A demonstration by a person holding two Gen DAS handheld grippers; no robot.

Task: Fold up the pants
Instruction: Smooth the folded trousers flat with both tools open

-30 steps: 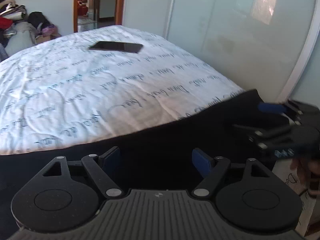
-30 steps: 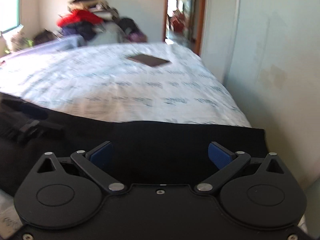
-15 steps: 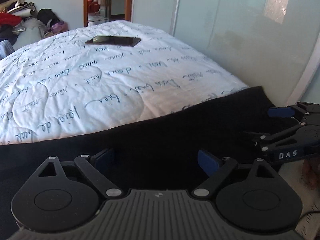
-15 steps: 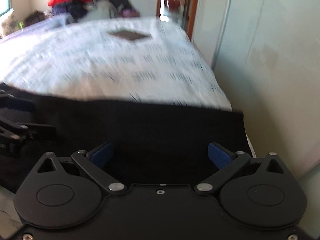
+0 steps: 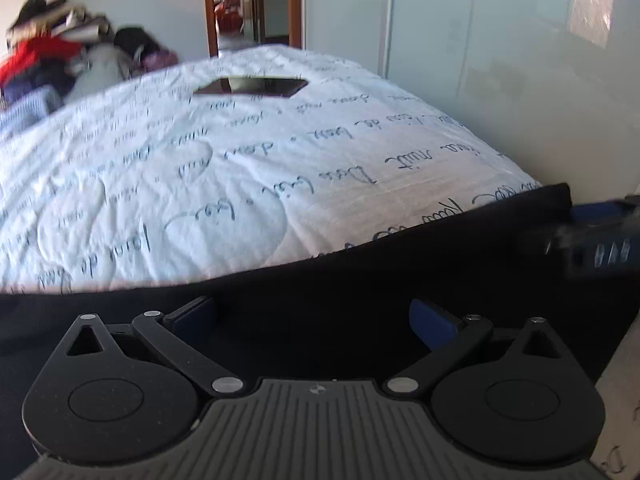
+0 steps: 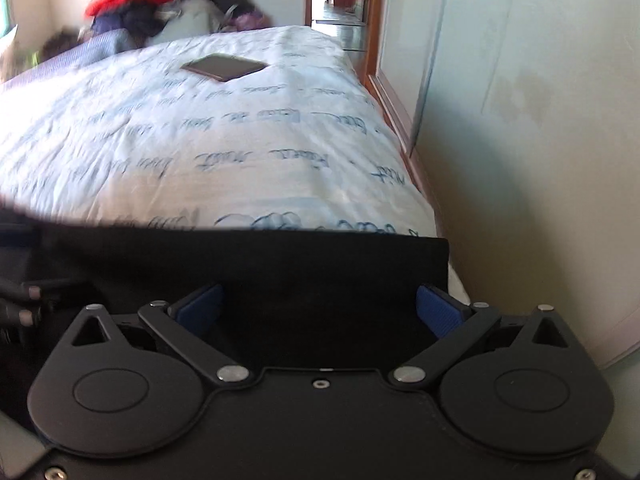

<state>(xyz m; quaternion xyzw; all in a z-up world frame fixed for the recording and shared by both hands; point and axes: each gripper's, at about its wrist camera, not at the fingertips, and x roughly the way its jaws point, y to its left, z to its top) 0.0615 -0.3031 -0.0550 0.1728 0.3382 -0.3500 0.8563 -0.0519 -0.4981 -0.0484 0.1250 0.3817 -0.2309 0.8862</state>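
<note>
Change since earlier: both cameras have tilted up a little, so more of the far wall and the clothes heap shows; the dark flat object sits lower on the bed in both views, and the right gripper has slid to the very right edge of the left wrist view.
Clothes heap: a pile of red, grey and dark things far at the left, beyond the bed, well apart from the work.
Bed cover: white, with blue handwriting print, lying under everything.
Dark flat object: rests on the far part of the cover, well apart from the pants; I cannot tell if it is a tablet or a phone.
Pants: black, spread flat along the near edge of the bed, from left to right; their right end stops at a straight edge near the bed side.
Left gripper: fingers spread wide, low over the black cloth, holding nothing that I can see.
Right gripper: also spread wide, over the right end of the pants, nothing pinched.
Wall: close beside the right end of the bed.
Risk: if the fingers close on only the top layer, the fold would likely come crooked.
Risk: the right end lies near the bed side, so a careless pull could drag it off.
</note>
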